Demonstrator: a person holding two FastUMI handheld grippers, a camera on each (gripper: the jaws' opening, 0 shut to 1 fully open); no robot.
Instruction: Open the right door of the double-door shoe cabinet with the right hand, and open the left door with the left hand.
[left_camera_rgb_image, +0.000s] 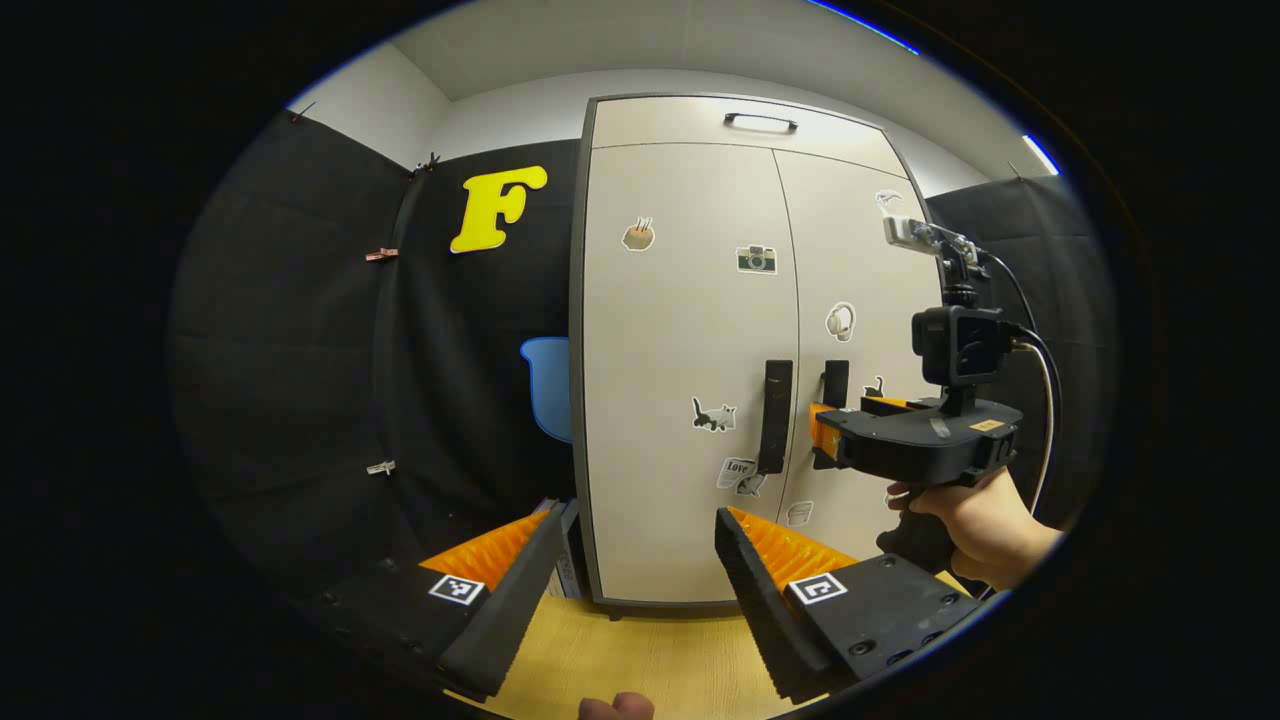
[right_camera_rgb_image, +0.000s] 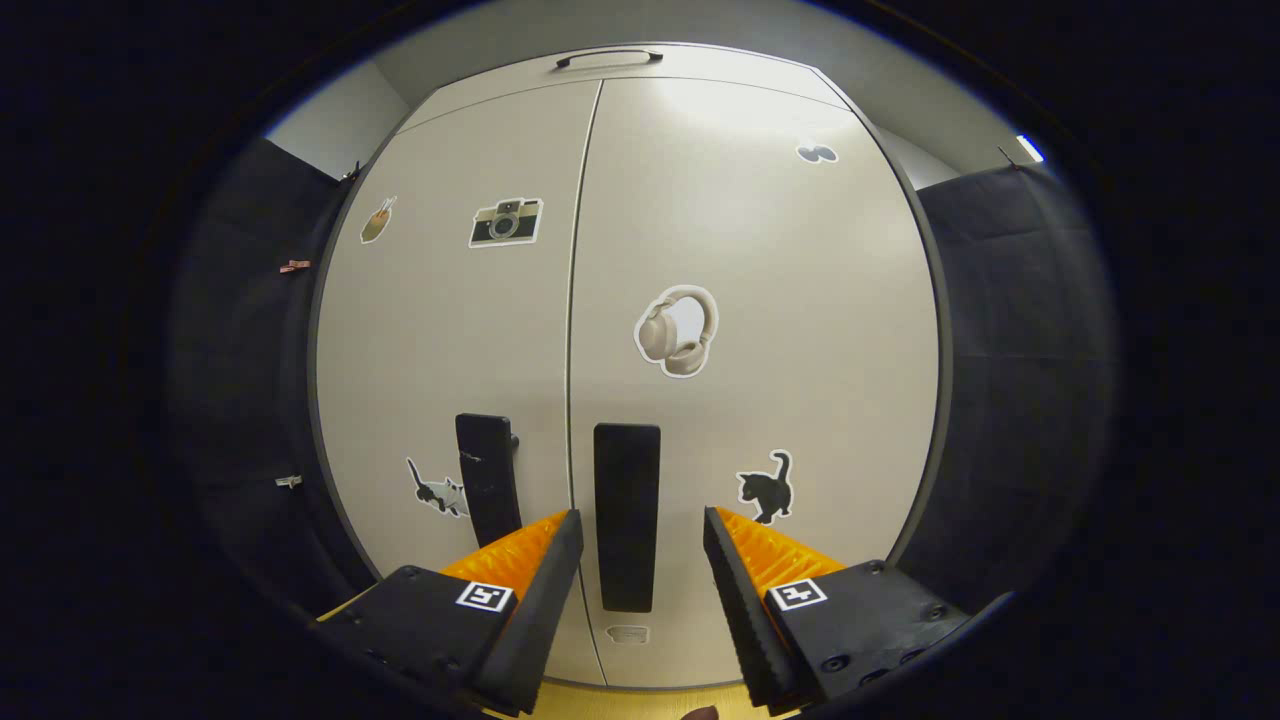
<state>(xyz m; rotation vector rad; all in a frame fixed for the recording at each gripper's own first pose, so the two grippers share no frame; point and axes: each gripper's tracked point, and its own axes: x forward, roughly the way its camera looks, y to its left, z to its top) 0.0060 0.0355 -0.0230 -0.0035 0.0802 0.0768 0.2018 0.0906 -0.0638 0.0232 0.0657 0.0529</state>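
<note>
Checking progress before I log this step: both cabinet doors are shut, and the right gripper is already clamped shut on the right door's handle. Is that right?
Not quite. Both doors are shut, but the right gripper is open: in the right gripper view its fingers stand apart on either side of the right door's handle, not pressing on it.

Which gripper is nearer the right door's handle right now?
The right. The right gripper is open with its fingers either side of the right door handle, close in front of it. The left gripper is open too, farther back, facing the left door.
</note>
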